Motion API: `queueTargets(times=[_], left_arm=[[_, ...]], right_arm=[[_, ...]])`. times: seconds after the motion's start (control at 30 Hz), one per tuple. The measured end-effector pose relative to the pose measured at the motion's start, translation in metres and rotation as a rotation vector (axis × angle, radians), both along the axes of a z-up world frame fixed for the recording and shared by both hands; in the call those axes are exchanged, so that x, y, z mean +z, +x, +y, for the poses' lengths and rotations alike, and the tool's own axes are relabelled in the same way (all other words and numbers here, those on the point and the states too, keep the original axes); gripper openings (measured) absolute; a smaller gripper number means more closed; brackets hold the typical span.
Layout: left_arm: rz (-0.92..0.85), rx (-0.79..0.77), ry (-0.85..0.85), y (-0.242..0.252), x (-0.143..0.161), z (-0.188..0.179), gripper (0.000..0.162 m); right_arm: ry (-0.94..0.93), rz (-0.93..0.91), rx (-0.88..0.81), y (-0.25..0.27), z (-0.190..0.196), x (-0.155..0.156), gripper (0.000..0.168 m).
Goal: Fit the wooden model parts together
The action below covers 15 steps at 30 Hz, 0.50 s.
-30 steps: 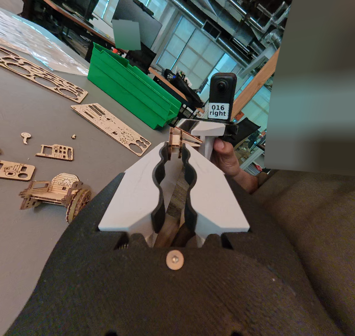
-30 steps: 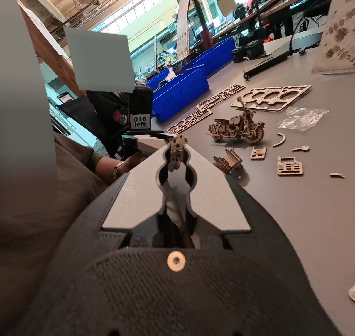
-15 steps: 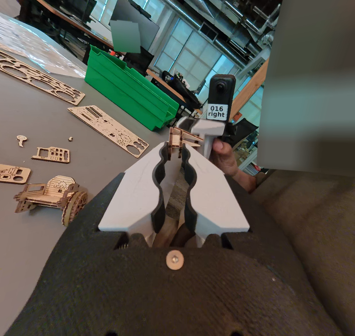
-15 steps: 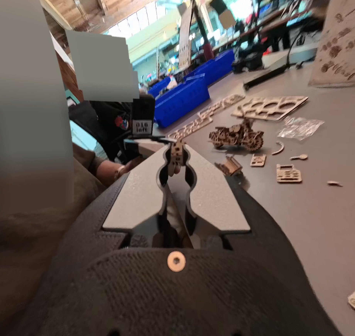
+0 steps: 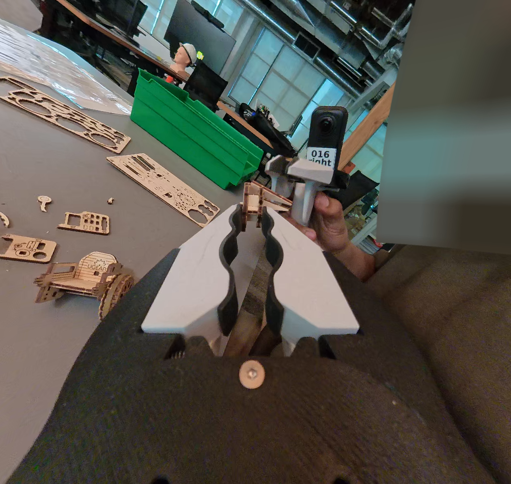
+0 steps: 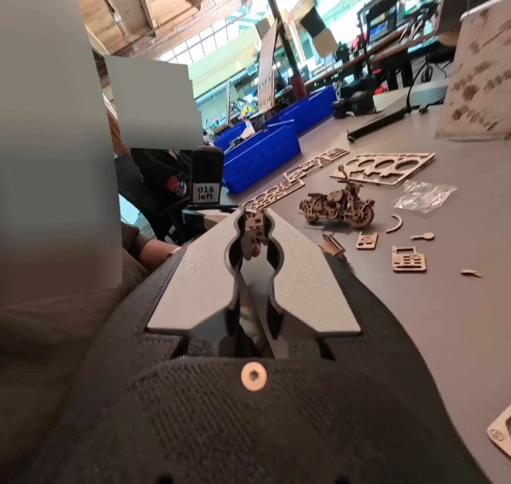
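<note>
Grey bench (image 5: 83,183) carries green bin (image 5: 190,135) at far edge; wooden motorcycle (image 6: 338,207) mid-bench; left gripper (image 5: 251,214) jaws pinching wooden subassembly (image 5: 253,202) above near edge; right gripper (image 6: 254,217) jaws pinching same piece.

The left gripper (image 5: 251,212) and right gripper (image 6: 254,217) meet tip to tip above the table, each clamped on a small wooden subassembly (image 5: 253,203).

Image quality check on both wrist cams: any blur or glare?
Left wrist view: sharp throughout, the wooden sidecar crisp; glare on the plastic sheet at top left. Right wrist view: motion-smeared background, the wooden motorcycle slightly soft, bright windows washed out. Both views bend straight lines, fisheye style.
</note>
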<state>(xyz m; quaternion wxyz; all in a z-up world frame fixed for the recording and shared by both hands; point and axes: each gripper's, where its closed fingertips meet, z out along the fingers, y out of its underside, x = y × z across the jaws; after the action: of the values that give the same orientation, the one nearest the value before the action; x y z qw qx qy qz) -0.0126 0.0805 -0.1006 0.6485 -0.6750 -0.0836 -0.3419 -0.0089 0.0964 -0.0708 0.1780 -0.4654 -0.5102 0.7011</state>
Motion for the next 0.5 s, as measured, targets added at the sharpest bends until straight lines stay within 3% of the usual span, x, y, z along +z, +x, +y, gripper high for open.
queueTargets(times=[0.17, 0.3, 0.5], left_arm=[[0.015, 0.0, 0.0, 0.003, -0.001, 0.0, 0.011], [0.0, 0.002, -0.006, 0.001, 0.0, 0.0, 0.011], [-0.036, -0.003, -0.016, 0.0, -0.002, 0.001, 0.011]], right_arm=[[0.025, -0.061, 0.035, -0.005, -0.016, -0.017, 0.012], [0.019, -0.009, -0.016, -0.002, 0.001, -0.002, 0.01], [0.063, -0.011, 0.026, -0.002, -0.013, -0.01, 0.016]])
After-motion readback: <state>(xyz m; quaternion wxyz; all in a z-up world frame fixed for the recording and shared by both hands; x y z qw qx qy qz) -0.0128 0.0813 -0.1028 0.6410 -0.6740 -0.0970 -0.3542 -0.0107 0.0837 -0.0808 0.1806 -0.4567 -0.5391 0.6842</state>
